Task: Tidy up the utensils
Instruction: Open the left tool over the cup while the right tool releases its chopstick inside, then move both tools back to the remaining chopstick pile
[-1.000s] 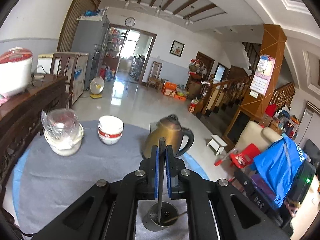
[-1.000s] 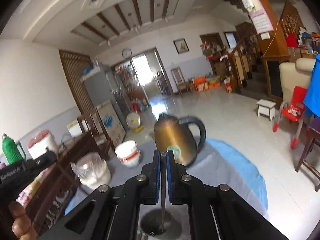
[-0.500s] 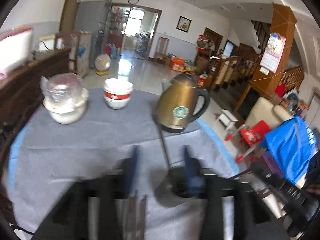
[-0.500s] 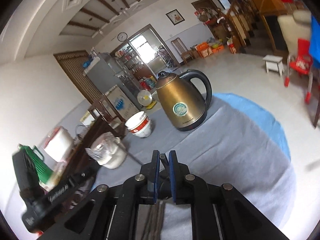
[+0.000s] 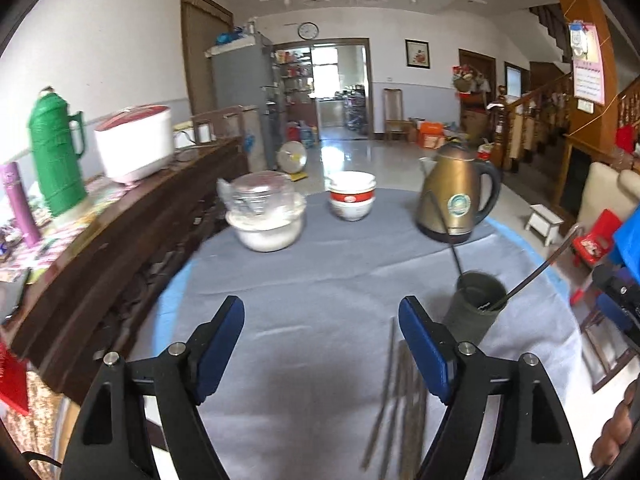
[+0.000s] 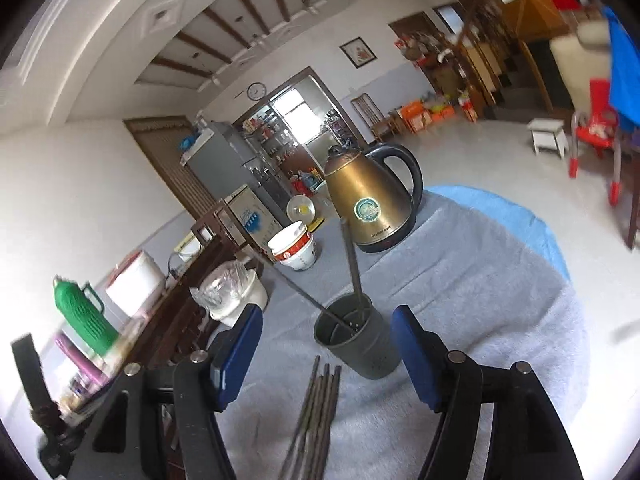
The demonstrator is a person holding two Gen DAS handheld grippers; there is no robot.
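Chopsticks [image 6: 318, 412] are left bundled on the cloth [image 6: 460, 292], just before the holder [image 6: 356, 336], where two sticks are already stood. Left gripper [image 5: 322, 346] is empty, jaws just opened wide; right gripper [image 6: 326, 350] likewise, nothing clamped. Next pickup is judged pending: one stick to be straddled, pinched, lifted.

Home living hall, staircase [image 5: 556, 92], fridge [image 5: 240, 92], wall clock [image 5: 308, 31], kettle [image 5: 454, 196] on table [image 5: 320, 280]
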